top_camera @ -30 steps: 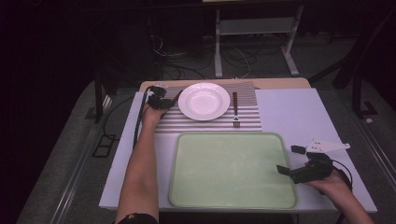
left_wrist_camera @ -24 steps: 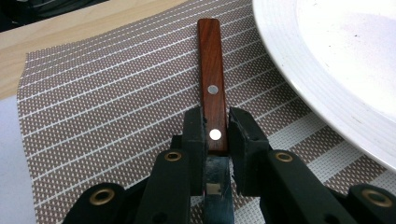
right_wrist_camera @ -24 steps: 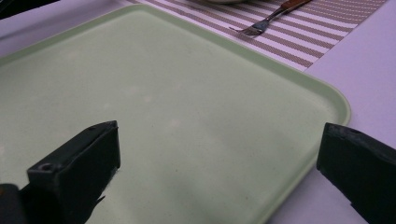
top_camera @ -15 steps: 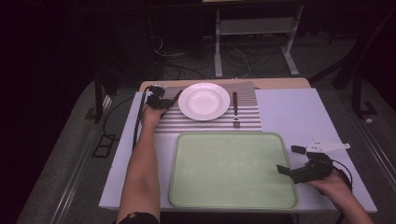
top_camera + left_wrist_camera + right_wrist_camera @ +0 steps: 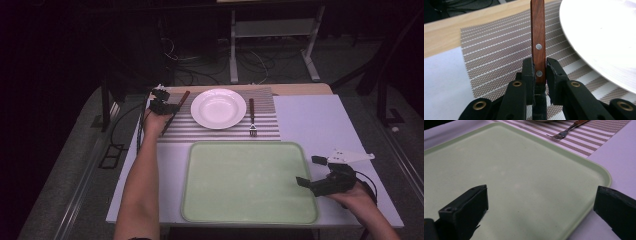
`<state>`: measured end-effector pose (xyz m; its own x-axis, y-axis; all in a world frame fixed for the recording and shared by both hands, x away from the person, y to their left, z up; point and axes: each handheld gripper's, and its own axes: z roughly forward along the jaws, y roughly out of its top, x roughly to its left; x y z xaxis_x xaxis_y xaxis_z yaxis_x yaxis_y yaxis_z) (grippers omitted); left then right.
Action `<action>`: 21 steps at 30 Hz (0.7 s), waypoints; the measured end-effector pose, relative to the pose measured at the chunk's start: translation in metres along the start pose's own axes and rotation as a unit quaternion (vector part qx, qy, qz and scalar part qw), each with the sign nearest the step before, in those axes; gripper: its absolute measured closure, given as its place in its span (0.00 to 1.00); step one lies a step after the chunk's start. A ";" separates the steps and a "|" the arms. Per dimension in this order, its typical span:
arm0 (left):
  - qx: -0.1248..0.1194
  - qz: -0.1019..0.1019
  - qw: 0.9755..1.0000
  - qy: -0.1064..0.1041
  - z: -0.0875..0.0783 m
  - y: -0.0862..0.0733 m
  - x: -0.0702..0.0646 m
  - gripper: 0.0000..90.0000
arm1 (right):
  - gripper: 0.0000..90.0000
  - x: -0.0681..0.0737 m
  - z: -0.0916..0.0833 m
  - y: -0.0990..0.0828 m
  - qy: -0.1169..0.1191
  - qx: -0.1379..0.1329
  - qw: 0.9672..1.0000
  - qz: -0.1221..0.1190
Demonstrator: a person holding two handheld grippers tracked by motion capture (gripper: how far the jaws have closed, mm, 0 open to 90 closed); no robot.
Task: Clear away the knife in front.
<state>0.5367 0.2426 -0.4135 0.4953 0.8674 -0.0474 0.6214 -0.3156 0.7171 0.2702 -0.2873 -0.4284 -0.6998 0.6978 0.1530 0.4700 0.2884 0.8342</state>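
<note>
left gripper [image 5: 539, 72]: clenched on one wooden-handled knife [image 5: 538, 37], lifted over the striped placemat [image 5: 499, 62], just left of the one white plate [image 5: 218, 108] | right gripper [image 5: 541, 202]: jaws released, at the one green tray's [image 5: 200, 200] right edge | one fork [image 5: 252, 116] right of plate

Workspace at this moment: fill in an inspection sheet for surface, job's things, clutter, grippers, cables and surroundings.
Surface: white table with a striped placemat at the far side.
Job's things: wooden-handled utensil clamped by its handle, tilted, left of the white plate; its working end is hidden.
Clutter: fork right of the plate; bare green tray nearer the person.
Grippers: left gripper shut on the utensil; right gripper open over the tray's right edge, holding nothing.
Cables: one trails from each gripper; more lie on the floor beyond.
Surroundings: dark room, a metal frame behind the table.
</note>
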 end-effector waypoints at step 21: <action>-0.010 0.046 0.996 -0.070 -0.065 -0.025 -0.064 0.86 | 0.00 0.001 0.000 0.000 0.001 -0.001 1.000 -0.001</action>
<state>0.4504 0.2201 -0.3834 0.6311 0.7719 -0.0767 0.5580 -0.3831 0.7361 0.2695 -0.2862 -0.4278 -0.7012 0.6965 0.1522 0.4674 0.2879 0.8358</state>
